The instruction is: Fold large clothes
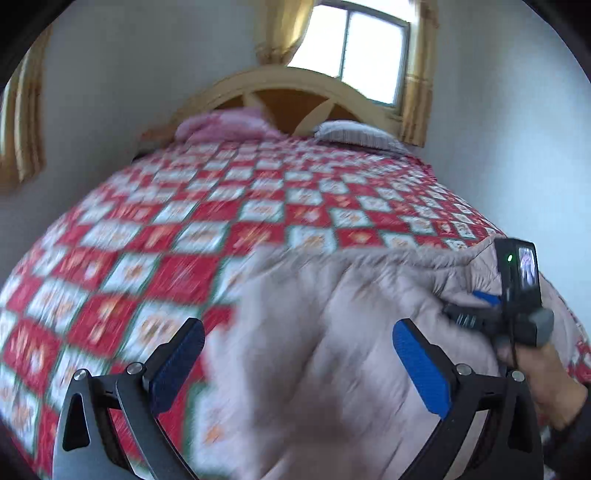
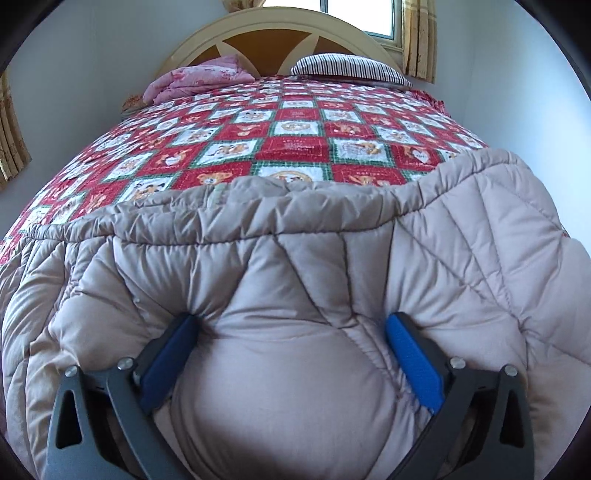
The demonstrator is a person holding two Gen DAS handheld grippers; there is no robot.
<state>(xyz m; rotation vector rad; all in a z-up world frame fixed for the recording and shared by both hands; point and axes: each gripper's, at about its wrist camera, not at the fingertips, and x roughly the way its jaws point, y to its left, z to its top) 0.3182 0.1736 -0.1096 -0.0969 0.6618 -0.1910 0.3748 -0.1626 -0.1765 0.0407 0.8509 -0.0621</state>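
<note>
My right gripper (image 2: 291,354) stands wide, its blue pads (image 2: 415,360) pressed down into the puffy beige quilted coat (image 2: 295,258) with a bulge of padding between them, not pinched; I judge this flattens the fold. My left gripper (image 1: 299,362) is also wide and empty above the coat's edge, though blur makes contact hard to judge. The coat lies at the near end of the checked bedspread (image 2: 295,129).

A bed (image 2: 295,144) fills the middle of the frame under a red-and-white checked quilt (image 2: 229,147). At top centre stands an arched wooden headboard (image 2: 258,33) – behind it a bright window (image 1: 362,48) with gold curtains (image 1: 419,92). Pale walls (image 1: 110,92) either side.
</note>
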